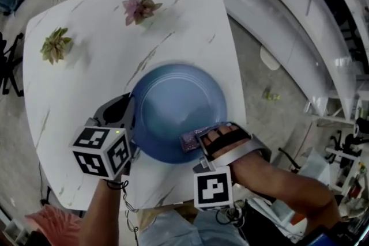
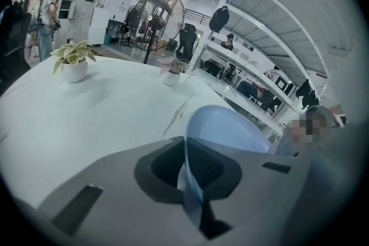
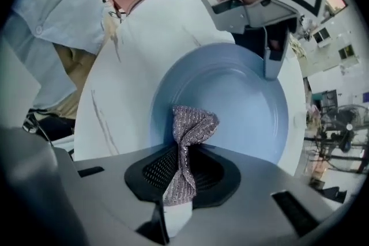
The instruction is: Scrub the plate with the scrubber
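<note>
Fingers of the left gripper (image 1: 130, 119) are clamped on the left rim of the blue plate (image 1: 179, 102) in the head view. The right gripper (image 1: 195, 141) sits at the plate's near right edge, with the scrubber (image 1: 189, 140) pinched in its tips and lying over the rim. The plate stands on the white marbled table (image 1: 75, 101), close to its near edge. One potted plant (image 1: 56, 45) and a second plant (image 1: 140, 7) stand well apart from it on the far side.

Left gripper view: both jaws are closed on the thin plate rim, which runs edge-on between them.

Right gripper view: the jaws are shut on the scrubber, a purplish-silver mesh bunched between them. Its free end fans out over the plate's inner surface; contact cannot be confirmed. The left gripper holds the opposite rim.
</note>
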A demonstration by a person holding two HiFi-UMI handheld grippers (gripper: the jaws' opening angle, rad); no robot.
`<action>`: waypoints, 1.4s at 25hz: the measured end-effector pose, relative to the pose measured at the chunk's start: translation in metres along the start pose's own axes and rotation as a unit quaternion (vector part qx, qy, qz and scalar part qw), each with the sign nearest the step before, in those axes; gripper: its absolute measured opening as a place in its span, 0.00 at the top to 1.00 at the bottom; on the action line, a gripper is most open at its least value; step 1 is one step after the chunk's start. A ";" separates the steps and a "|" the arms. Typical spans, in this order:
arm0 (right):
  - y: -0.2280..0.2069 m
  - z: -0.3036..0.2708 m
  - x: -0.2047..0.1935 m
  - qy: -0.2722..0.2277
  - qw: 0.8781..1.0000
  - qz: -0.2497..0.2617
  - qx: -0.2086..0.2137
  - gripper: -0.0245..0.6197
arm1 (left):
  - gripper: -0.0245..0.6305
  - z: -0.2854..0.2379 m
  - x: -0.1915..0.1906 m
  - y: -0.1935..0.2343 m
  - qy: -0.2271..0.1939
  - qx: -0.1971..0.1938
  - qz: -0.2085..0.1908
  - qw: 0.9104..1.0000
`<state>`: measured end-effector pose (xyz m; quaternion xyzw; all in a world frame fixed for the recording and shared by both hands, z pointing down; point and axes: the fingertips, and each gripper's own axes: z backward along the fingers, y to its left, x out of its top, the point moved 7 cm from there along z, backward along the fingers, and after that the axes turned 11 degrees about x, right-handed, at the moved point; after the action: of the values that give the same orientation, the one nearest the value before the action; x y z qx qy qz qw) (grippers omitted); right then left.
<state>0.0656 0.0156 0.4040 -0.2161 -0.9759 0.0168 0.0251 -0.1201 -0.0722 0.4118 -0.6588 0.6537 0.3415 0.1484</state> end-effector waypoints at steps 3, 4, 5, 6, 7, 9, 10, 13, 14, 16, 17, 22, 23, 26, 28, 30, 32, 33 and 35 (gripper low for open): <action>-0.007 0.001 -0.006 0.000 0.999 -0.051 0.004 0.85 | 0.94 0.000 0.000 -0.001 0.001 -0.001 0.001 1.000; -0.009 0.001 -0.008 -0.001 0.998 -0.066 0.003 0.85 | 0.94 0.000 0.000 -0.001 0.001 -0.001 0.001 1.000; -0.011 0.002 -0.010 -0.001 0.997 -0.078 0.003 0.85 | 0.94 0.000 0.000 -0.001 0.001 -0.002 0.001 1.000; -0.013 0.002 -0.013 0.000 0.996 -0.087 0.003 0.85 | 0.94 0.000 0.000 -0.001 0.002 -0.002 0.002 1.000; -0.015 0.002 -0.015 0.000 0.995 -0.098 0.003 0.85 | 0.94 0.000 0.000 -0.001 0.002 -0.003 0.002 1.000; -0.021 0.002 -0.019 -0.008 0.991 -0.131 -0.002 0.85 | 0.94 0.000 0.000 0.000 0.002 -0.004 0.003 1.000; -0.025 0.001 -0.021 -0.012 0.988 -0.151 -0.006 0.85 | 0.94 0.000 0.000 0.000 0.001 -0.004 0.003 1.000; -0.038 0.002 -0.033 -0.014 0.979 -0.204 -0.023 0.85 | 0.94 0.000 -0.001 -0.001 0.001 -0.002 0.003 1.000; -0.043 0.002 -0.036 -0.016 0.975 -0.219 -0.030 0.85 | 0.94 0.000 -0.001 -0.002 0.001 -0.003 0.004 1.000; -0.053 0.003 -0.042 -0.021 0.968 -0.247 -0.041 0.84 | 0.94 0.000 -0.001 -0.002 0.002 -0.003 0.005 1.000; -0.058 0.003 -0.044 -0.025 0.965 -0.259 -0.044 0.84 | 0.94 0.000 -0.001 -0.002 0.003 -0.003 0.006 1.000; -0.081 0.004 -0.051 -0.032 0.952 -0.297 -0.064 0.84 | 0.94 0.001 -0.002 -0.003 0.004 -0.004 0.006 1.000; -0.085 0.004 -0.052 -0.032 0.951 -0.300 -0.069 0.84 | 0.94 0.001 -0.002 -0.003 0.004 -0.004 0.006 1.000; -0.099 0.004 -0.054 -0.036 0.948 -0.306 -0.081 0.84 | 0.94 0.001 -0.001 -0.004 0.005 -0.004 0.007 1.000; -0.108 0.004 -0.054 -0.039 0.947 -0.307 -0.087 0.84 | 0.94 0.001 -0.001 -0.004 0.005 -0.005 0.007 1.000; -0.114 0.002 -0.053 -0.040 0.948 -0.303 -0.090 0.84 | 0.94 0.000 -0.001 -0.004 0.007 -0.006 0.009 1.000; -0.120 0.001 -0.050 -0.042 0.950 -0.295 -0.096 0.84 | 0.94 0.000 0.000 -0.004 0.009 -0.008 0.010 1.000; -0.123 0.001 -0.048 -0.044 0.951 -0.289 -0.100 0.84 | 0.94 0.000 0.000 -0.004 0.010 -0.009 0.011 1.000; -0.129 0.002 -0.042 -0.047 0.954 -0.275 -0.108 0.84 | 0.94 0.000 0.000 -0.004 0.012 -0.009 0.012 1.000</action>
<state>0.0490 -0.1192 0.4063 0.0599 -0.9936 -0.0863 -0.0406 -0.1160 -0.0716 0.4109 -0.6564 0.6598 0.3417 0.1304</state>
